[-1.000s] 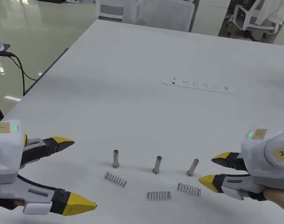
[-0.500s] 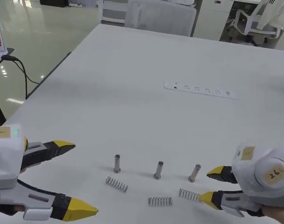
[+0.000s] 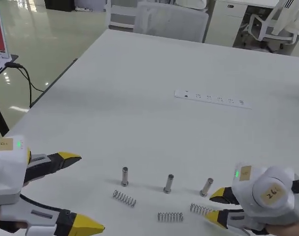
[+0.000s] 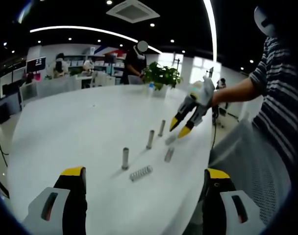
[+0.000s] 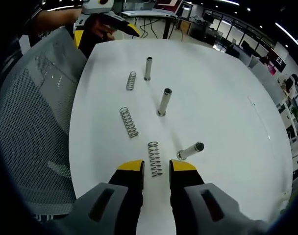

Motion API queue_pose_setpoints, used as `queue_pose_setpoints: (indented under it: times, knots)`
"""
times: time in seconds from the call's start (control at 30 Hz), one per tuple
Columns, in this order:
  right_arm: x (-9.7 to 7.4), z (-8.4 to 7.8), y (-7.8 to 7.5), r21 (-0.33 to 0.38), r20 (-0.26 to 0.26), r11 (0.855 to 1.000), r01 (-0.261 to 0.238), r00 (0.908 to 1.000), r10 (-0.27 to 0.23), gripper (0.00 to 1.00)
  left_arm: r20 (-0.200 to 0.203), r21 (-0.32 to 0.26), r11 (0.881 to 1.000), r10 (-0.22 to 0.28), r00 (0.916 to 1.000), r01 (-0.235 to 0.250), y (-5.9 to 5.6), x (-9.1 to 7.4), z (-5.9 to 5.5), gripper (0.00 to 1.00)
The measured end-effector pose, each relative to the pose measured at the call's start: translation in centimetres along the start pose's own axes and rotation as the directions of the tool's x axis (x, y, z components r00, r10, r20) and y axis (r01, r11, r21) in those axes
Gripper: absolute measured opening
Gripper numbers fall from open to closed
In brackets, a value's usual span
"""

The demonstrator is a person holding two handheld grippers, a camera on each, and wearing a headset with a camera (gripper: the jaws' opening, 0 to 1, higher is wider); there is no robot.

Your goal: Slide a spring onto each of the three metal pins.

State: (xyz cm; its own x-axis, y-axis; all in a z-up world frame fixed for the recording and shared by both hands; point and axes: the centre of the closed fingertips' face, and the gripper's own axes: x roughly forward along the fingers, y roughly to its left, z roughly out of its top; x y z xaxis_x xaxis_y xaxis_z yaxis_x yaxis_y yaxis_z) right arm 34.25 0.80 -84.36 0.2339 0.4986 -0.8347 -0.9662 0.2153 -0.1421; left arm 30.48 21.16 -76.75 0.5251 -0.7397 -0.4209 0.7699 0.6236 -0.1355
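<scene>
Three metal pins stand in a row on the white table: left pin [image 3: 125, 175], middle pin [image 3: 168, 183], right pin [image 3: 207, 187]. In front of each lies a loose spring: left spring [image 3: 124, 198], middle spring [image 3: 170, 216], right spring [image 3: 200, 209]. My right gripper [image 3: 213, 205] is open by a narrow gap, low over the table, its yellow tips on either side of the right spring's [image 5: 155, 157] near end. Whether they touch it I cannot tell. My left gripper [image 3: 83, 192] stands wide open and holds nothing, left of the left pin [image 4: 125, 158].
A white power strip [image 3: 212, 99] lies farther back on the table [image 3: 139, 88]. Office chairs [image 3: 267, 24] stand beyond the far edge. A black cable [image 3: 26, 81] hangs off the left side. A mesh chair seat [image 5: 36, 122] sits below the table's near edge.
My right gripper has moved left and down, closing in until its tips straddle the right spring. The left gripper has stayed about where it was. The head camera has tilted a little.
</scene>
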Motion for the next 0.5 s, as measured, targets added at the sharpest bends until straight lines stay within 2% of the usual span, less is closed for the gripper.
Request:
queue_pose_setpoints:
  times: [0.2,0.5]
  knots:
    - [0.8,-0.9,0.0,-0.008,-0.034,1.000,-0.020,0.9992,0.020,0.15,0.005,0.001,1.000,0.000,1.0000,0.000,-0.1,0.0,0.2,0.97]
    - [1.1,-1.5,-0.1,-0.009,-0.056,0.999,-0.045,0.9975,0.044,0.13,-0.004,-0.003,1.000,-0.001,1.0000,0.001,-0.2,-0.1,-0.4,0.97]
